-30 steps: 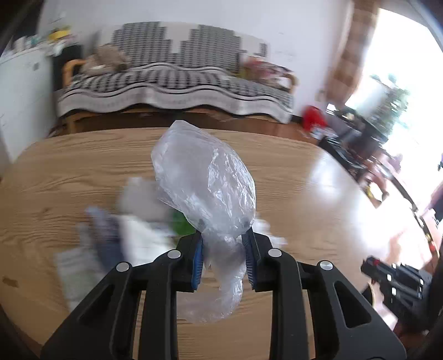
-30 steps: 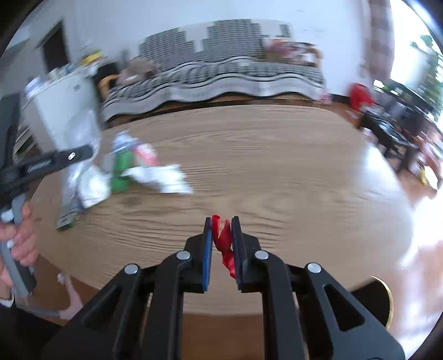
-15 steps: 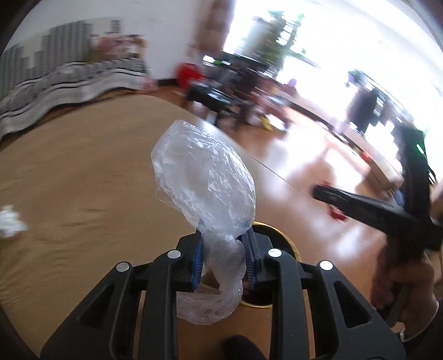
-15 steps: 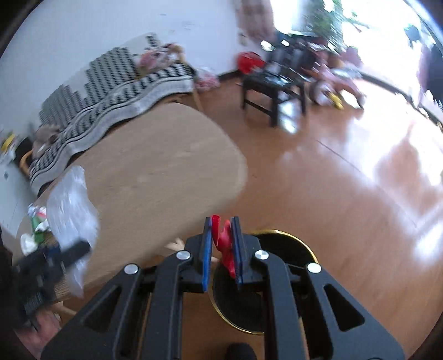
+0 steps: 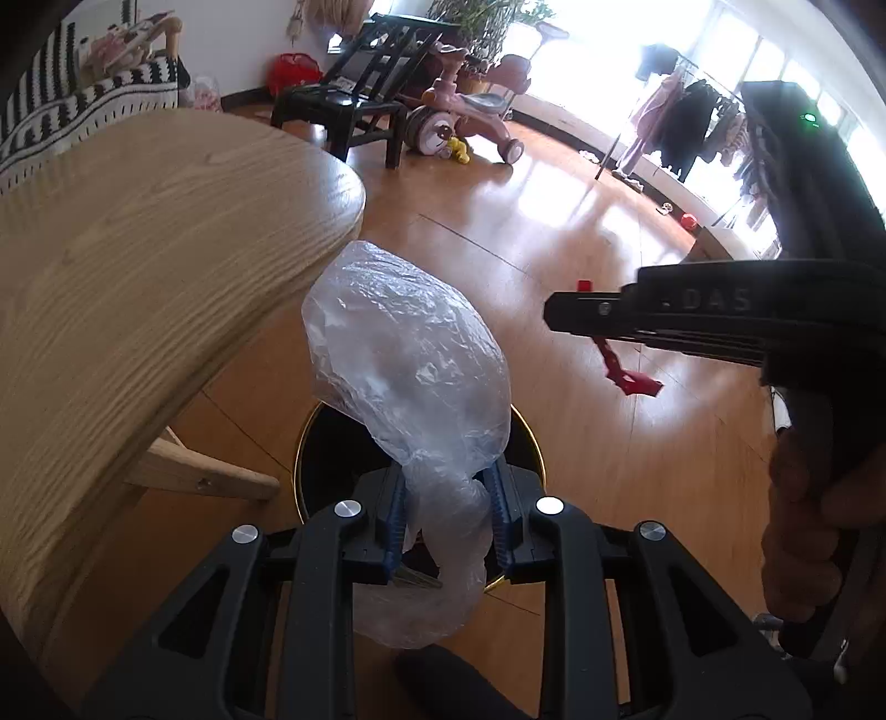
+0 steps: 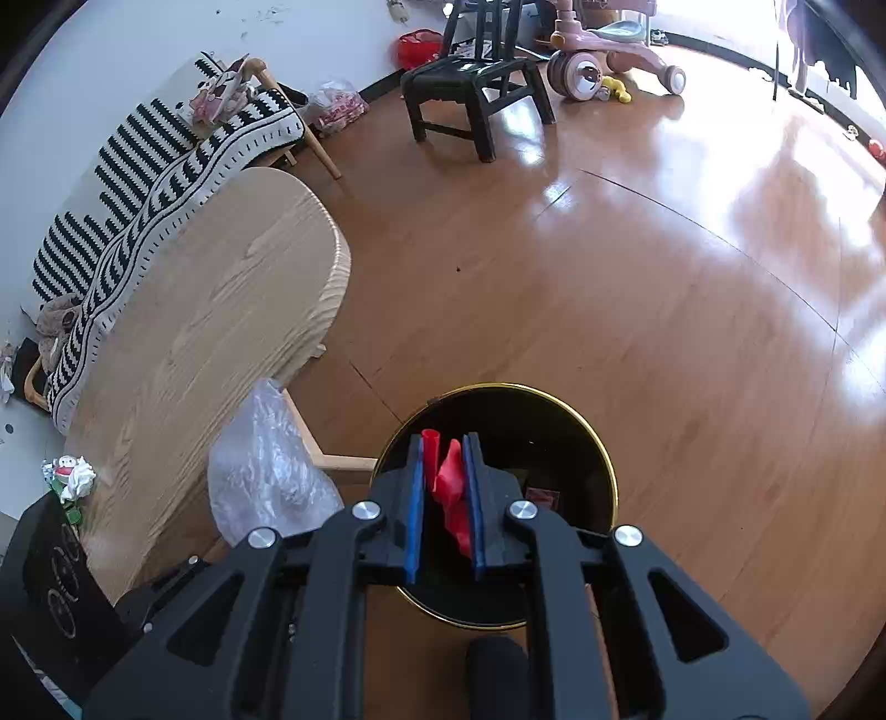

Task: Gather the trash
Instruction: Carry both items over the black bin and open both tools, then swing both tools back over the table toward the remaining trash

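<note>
My left gripper point(image 5: 446, 482) is shut on a crumpled clear plastic bag point(image 5: 407, 365) and holds it over a round black bin with a gold rim point(image 5: 310, 432) on the floor. My right gripper point(image 6: 444, 448) is shut on a red scrap point(image 6: 451, 487) and hangs right above the same bin point(image 6: 598, 448). In the left wrist view the right gripper point(image 5: 576, 313) shows from the side with the red scrap point(image 5: 631, 376) dangling. The clear bag point(image 6: 266, 471) also shows at the left of the right wrist view.
The wooden table point(image 5: 138, 249) ends just left of the bin; its leg point(image 5: 199, 479) stands beside it. More trash point(image 6: 69, 476) lies on the table. A black stool point(image 6: 476, 83), a pink ride-on toy point(image 6: 603, 50) and a striped sofa point(image 6: 166, 144) stand farther off.
Both grippers swung away from the table, rightward and down, to over the floor bin. Each still holds its piece; the right gripper's jaws stand slightly wider than before.
</note>
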